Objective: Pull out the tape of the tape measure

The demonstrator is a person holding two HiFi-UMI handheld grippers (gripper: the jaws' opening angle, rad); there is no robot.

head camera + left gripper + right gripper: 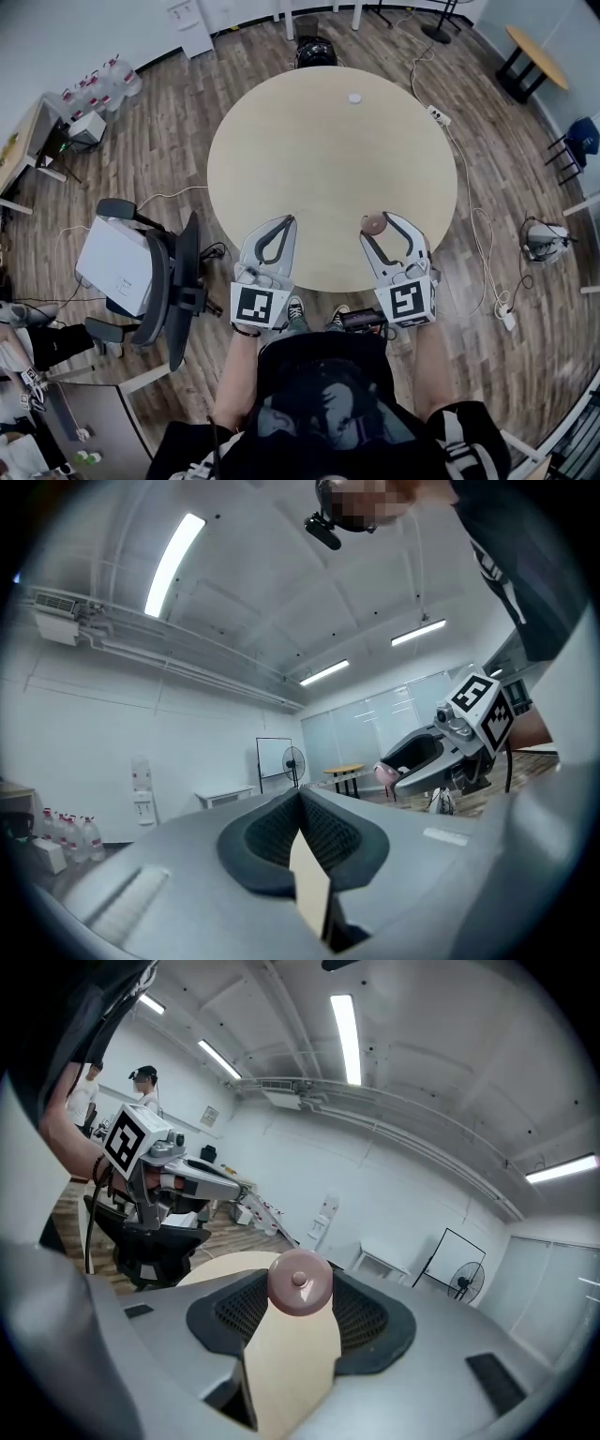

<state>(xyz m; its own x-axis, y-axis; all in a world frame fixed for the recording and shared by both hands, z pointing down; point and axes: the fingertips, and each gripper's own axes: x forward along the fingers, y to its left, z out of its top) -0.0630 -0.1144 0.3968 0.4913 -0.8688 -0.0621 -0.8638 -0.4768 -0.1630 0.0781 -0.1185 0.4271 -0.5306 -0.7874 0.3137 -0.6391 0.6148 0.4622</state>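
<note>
**benchrat:** So where's the tape measure (300, 1282) right now? Small pink round case, right?

**kludge_42:** Yep. It sits at the tips of the right gripper (386, 222), over the near edge of the round table (319, 141). The jaws stand wide with a pad against each side of the case, so I'd call that a proper hold. The flat face with the little centre button points back down the jaws.

**benchrat:** And the other side?

**kludge_42:** The left gripper (284, 223) is fully closed, pads together, nothing between them. It hovers over the same near edge, level with the right one and clearly apart from it.

**benchrat:** So which way does the pull go?

**kludge_42:** From the left jaws the case lies straight off to the person's right. It's a disc, so there's no long axis to line up with. What matters is where the tape comes out of the rim, and I can't find a tab or any drawn-out tape in any view. My guess: the right side anchors, while the left opens, crosses over, pinches the end and hauls it back left. If the slot faces away from the left gripper, the case probably needs turning first.
</note>
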